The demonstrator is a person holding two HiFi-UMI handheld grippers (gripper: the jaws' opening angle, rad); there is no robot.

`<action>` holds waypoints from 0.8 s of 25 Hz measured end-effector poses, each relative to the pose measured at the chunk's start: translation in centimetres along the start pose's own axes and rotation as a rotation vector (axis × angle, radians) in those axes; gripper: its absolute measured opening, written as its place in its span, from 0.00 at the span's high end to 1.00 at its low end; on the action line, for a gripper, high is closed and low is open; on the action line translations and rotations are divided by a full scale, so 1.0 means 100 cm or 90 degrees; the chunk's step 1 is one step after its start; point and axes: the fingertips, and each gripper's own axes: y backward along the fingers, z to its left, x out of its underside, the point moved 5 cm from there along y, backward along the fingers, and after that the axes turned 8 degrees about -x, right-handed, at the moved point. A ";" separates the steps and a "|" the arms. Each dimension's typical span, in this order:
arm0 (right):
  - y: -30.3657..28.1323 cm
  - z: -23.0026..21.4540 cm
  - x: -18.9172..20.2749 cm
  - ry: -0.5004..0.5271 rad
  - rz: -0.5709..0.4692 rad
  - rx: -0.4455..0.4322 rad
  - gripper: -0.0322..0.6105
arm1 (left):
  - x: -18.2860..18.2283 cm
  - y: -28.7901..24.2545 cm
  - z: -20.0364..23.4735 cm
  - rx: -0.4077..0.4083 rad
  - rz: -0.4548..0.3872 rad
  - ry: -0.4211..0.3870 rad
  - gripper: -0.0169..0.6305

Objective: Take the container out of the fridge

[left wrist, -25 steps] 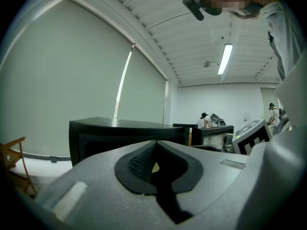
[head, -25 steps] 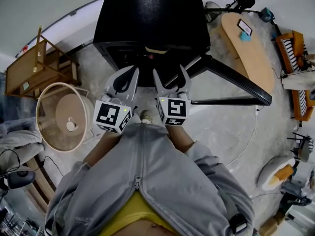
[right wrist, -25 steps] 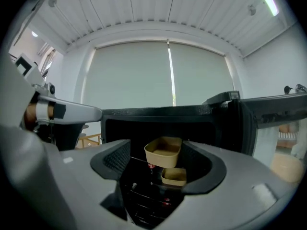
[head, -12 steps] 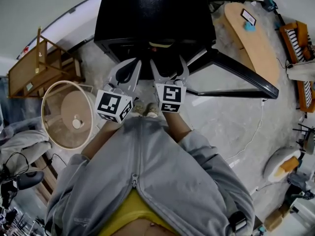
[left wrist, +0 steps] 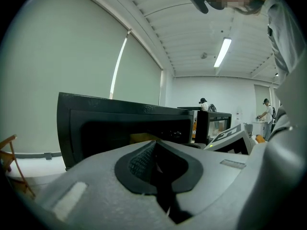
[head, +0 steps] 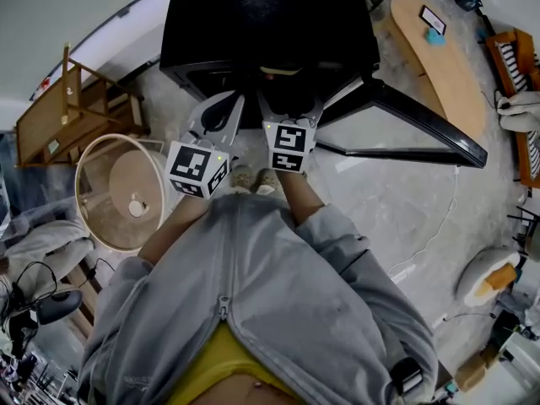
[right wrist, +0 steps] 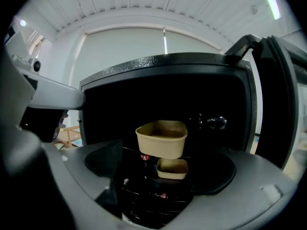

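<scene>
Fridge door open. Tan container on shelf, 12 o'clock of right gripper. Its fingers have just been opening and stand wide with nothing gripped, probably to straddle the container. Left gripper fingers together, idle.

- Head view: high up, facing steeply down over the person's torso; covers fridge top, open door, floor, left claw, right claw.
- Left gripper view: low, near level along its claw, close to the fridge front, oblique from the left.
- Right gripper view: along its claw, straight into the open fridge, close.
- Overlap: fridge in all three; right marker cube also in left gripper view.
</scene>
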 end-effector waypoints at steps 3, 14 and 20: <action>-0.008 -0.001 0.002 0.001 0.006 0.005 0.29 | 0.005 -0.006 0.003 0.005 0.010 0.005 0.97; -0.042 -0.010 0.004 -0.020 0.026 0.029 0.19 | 0.014 -0.014 0.017 -0.003 0.033 0.012 0.97; -0.057 -0.013 0.004 -0.033 0.037 0.041 0.17 | 0.015 -0.011 0.023 -0.009 0.037 0.006 0.97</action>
